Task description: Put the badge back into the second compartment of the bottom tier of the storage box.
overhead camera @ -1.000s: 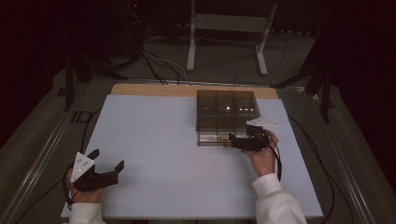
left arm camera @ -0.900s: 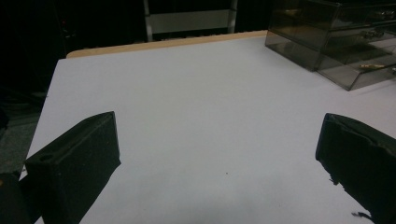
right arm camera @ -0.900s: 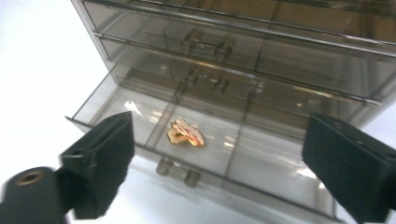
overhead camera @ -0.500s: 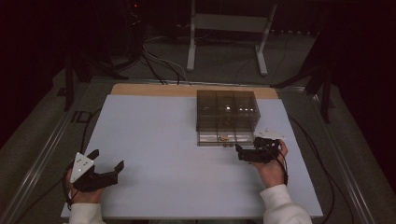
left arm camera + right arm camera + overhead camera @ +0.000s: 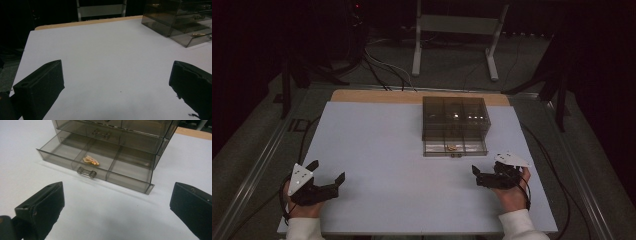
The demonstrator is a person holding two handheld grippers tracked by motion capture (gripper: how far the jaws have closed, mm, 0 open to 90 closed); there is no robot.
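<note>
The drawer (image 5: 100,165) stands pulled out from the bottom of the smoky plastic box (image 5: 455,117), straight ahead of the right gripper (image 5: 117,205) and a little beyond its jaw tips, with a small gold piece (image 5: 91,160) lying in the middle of its 3 compartments, behind the handle (image 5: 86,172). That gripper's 2 jaws are spread wide with nothing between them but bare white table (image 5: 377,150). The left gripper (image 5: 117,82) sits well apart from the box, which lies far ahead past its right jaw, and its 2 jaws also gape wide and hold nothing.

Smoky-grey drawer box (image 5: 455,120), gold item (image 5: 91,160), white table (image 5: 377,150), black tools.
</note>
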